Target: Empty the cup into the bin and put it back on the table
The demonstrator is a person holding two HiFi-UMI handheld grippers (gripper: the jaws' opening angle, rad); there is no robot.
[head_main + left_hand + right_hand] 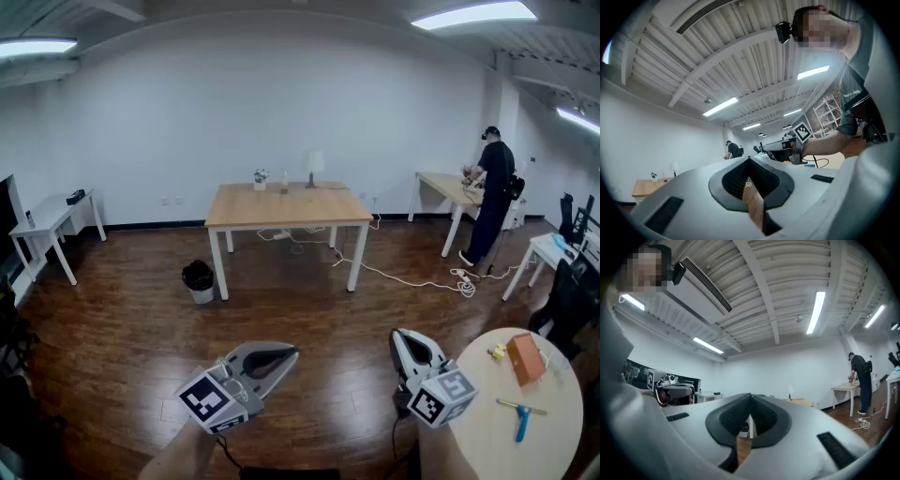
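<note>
The left claw (289, 354) was closed, tips meeting and nothing held. Seen along its own jaws, only brown floor showed through the gap behind the black pads. The right claw (402, 336) was likewise shut and empty, and each claw carried a marker cube (217, 401) of black-and-white squares. Both hung over the dark wooden floor (112, 328), well apart from the wooden bench (281, 208) across the room.

On that bench, between a small potted plant (261, 177) and a table lamp (313, 167), stood the cup (284, 182). It was small and pale, too far off to tell more. The black bin (198, 277) sat on the floor just beside the bench's front left leg.

Only the head view showed the round bench (487, 427) at lower right, bearing an orange block (526, 359) and a blue-handled tool (521, 418), and a white cable (412, 279) trailing over the floor. A person in dark clothes (492, 192) stood at a far bench (448, 190). The left gripper view caught the other claw's marker square, and the right gripper view framed the bin (743, 428) between its pads.
</note>
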